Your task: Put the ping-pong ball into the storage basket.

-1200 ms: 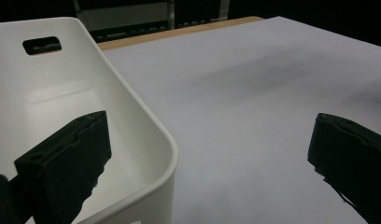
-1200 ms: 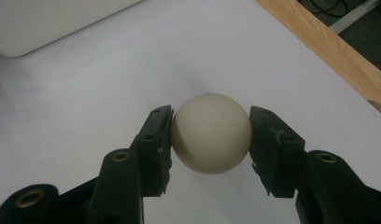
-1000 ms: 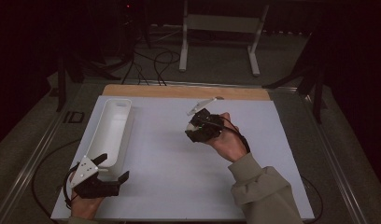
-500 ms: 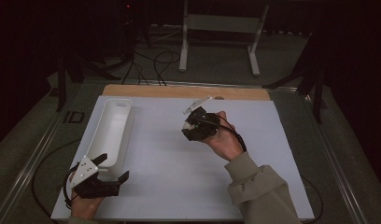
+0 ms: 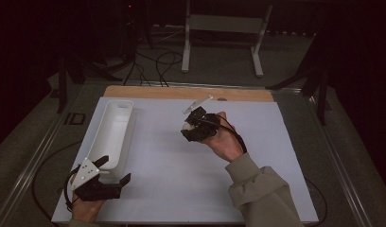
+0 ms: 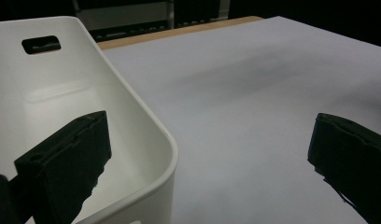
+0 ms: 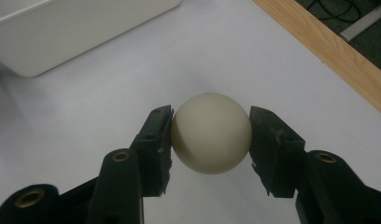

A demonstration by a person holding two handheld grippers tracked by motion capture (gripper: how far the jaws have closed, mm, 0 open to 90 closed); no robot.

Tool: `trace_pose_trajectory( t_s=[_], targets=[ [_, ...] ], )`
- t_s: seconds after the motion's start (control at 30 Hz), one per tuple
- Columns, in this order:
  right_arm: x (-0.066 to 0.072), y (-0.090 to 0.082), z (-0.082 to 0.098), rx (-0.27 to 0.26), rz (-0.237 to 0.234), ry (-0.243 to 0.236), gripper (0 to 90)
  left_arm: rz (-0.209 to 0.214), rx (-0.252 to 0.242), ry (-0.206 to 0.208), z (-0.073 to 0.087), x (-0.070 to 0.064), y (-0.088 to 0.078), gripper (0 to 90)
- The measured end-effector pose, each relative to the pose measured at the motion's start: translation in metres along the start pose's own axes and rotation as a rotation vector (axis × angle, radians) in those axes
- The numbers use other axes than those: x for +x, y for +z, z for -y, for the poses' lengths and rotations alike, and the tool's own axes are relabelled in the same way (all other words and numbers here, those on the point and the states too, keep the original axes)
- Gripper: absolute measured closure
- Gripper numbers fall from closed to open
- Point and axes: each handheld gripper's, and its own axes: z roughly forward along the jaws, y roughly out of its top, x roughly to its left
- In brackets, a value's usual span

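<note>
Right claw (image 7: 210,135) clamps one cream ball (image 7: 211,133); left claw (image 6: 202,154) wide, empty, straddling one white bin (image 6: 146,126) wall.

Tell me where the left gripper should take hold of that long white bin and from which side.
Probably the bin's near short end wall, taken from above. The bin is open-topped with thin upright walls, so one jaw can go inside and one outside. The left gripper, open, already sits at that near corner with one jaw over the inside. The far end's handle slot looks too small for a jaw.
</note>
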Motion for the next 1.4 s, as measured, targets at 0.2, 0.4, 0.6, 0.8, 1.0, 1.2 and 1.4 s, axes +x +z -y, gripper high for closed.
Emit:
trace_pose_trajectory(
  t_s=[0.2,0.4,0.6,0.8,1.0,1.2,1.4],
  targets=[
    [0.002,0.001,-0.003,-0.002,0.002,-0.006,50.8,0.0,0.0,0.001,0.0,0.0,0.0,0.0],
    [0.003,0.003,-0.005,-0.004,0.002,-0.01,50.8,0.0,-0.001,0.0,0.0,0.0,0.0,0.0],
    [0.005,0.005,-0.007,-0.008,-0.006,-0.013,50.8,0.0,-0.001,0.0,0.0,0.0,0.0,0.0],
    [0.008,0.006,-0.01,-0.008,-0.008,-0.015,50.8,0.0,0.0,0.0,0.0,0.0,0.0,0.0],
    [0.011,0.008,-0.013,-0.011,-0.013,-0.021,50.8,0.0,-0.001,0.0,0.0,0.0,0.0,0.0],
    [0.012,0.009,-0.016,-0.017,-0.015,-0.027,50.8,0.001,0.0,0.0,0.0,0.0,0.0,0.0],
    [0.014,0.01,-0.018,-0.018,-0.017,-0.029,50.8,0.001,0.0,0.001,0.0,0.0,0.0,0.0]
  ],
)
